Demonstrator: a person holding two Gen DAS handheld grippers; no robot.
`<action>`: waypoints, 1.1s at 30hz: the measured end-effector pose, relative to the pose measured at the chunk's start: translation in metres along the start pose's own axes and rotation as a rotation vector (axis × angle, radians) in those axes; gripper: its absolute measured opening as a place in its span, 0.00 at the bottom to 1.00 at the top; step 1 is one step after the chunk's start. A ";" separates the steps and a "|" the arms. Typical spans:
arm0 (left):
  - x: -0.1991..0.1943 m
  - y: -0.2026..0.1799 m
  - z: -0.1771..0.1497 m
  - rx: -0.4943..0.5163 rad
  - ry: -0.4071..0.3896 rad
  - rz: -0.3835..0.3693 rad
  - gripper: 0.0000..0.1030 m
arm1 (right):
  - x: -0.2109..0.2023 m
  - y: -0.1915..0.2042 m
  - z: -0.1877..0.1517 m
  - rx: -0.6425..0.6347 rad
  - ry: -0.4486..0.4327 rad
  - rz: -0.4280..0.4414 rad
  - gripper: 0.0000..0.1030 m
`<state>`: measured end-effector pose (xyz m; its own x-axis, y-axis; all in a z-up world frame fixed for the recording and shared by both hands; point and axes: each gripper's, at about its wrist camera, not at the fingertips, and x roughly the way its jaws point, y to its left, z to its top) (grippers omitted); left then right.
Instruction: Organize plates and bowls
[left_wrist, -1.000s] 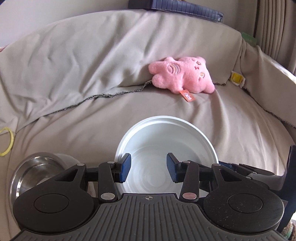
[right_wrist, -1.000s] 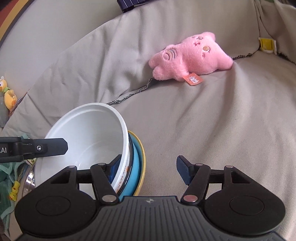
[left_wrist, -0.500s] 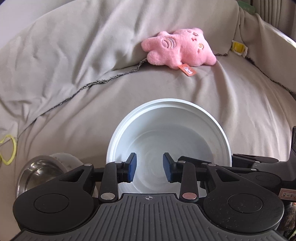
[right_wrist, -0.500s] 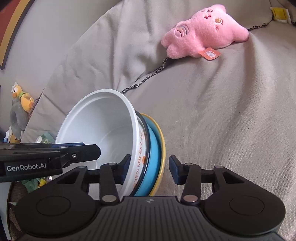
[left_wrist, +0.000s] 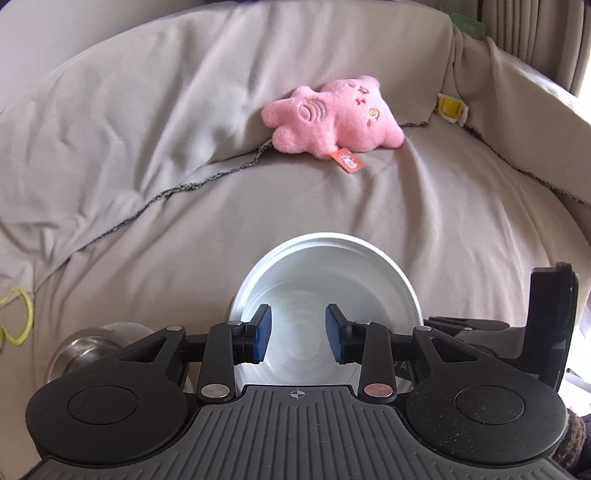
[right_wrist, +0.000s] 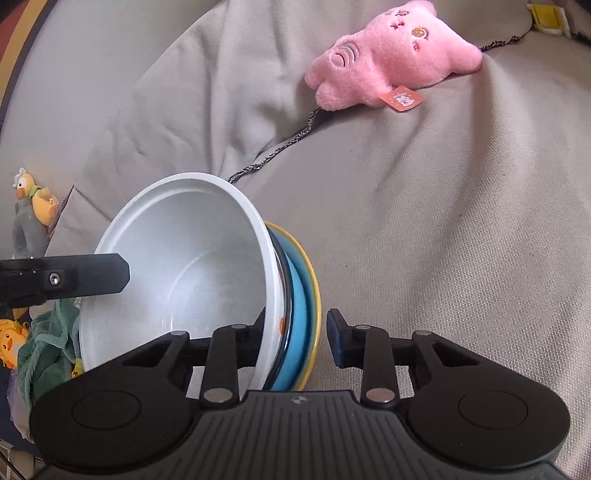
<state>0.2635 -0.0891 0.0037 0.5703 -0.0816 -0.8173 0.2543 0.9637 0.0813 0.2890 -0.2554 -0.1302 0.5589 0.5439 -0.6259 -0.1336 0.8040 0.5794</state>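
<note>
The right gripper (right_wrist: 295, 339) jaws are closing around the rims of the tilted stack of white bowl (right_wrist: 177, 280) and plates (right_wrist: 301, 325), not yet clamped, while the left gripper (left_wrist: 298, 334) jaws are hanging apart over it.

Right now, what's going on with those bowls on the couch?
A person is working two handheld grippers over a grey-covered couch. The right gripper straddles the edge of a nested stack: a white bowl sitting in a blue dish and a yellow plate. Its jaws have just been closing, though a gap remains on the right side. The left gripper hangs open above the white bowl, holding nothing. A steel bowl waits at left, a pink plush toy behind.
</note>
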 end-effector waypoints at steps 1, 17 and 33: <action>-0.001 0.000 0.000 0.000 0.000 0.006 0.36 | 0.000 -0.001 0.000 0.000 0.000 0.000 0.30; 0.004 -0.004 0.000 0.055 0.005 0.037 0.33 | 0.004 -0.005 0.001 0.006 0.008 0.013 0.30; 0.024 0.021 -0.015 0.063 0.065 0.151 0.37 | 0.010 -0.012 0.004 0.036 0.032 0.043 0.30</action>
<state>0.2712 -0.0672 -0.0227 0.5547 0.0813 -0.8281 0.2191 0.9458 0.2397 0.2995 -0.2600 -0.1413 0.5266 0.5853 -0.6165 -0.1266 0.7711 0.6240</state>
